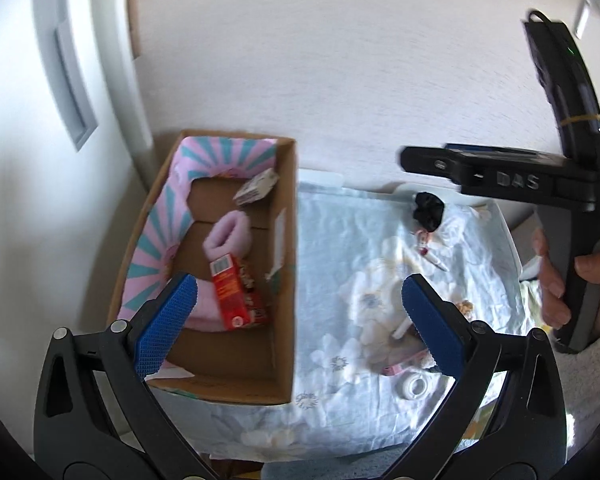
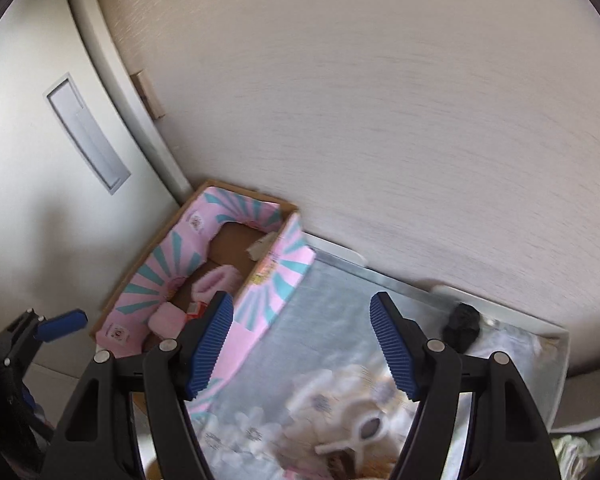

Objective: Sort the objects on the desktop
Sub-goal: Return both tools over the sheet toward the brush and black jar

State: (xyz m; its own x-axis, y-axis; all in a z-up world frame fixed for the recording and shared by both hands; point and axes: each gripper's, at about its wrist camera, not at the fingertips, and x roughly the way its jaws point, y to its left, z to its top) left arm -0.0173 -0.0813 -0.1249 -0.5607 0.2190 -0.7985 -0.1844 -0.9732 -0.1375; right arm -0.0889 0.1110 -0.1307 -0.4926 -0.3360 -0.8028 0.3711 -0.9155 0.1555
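Both my grippers hang above the desk [image 1: 332,240] with nothing held: the left gripper [image 1: 296,320] has its fingers spread wide, and the right gripper [image 2: 302,344] is just as open. The cardboard box [image 1: 288,216] by the wall already holds a red carton [image 1: 236,292] and pink socks [image 1: 224,236], so I judge it the sorting bin. A black scrunchie [image 1: 428,210], white clip [image 2: 360,436] and tape roll [image 1: 414,386] lie loose on the floral cloth.
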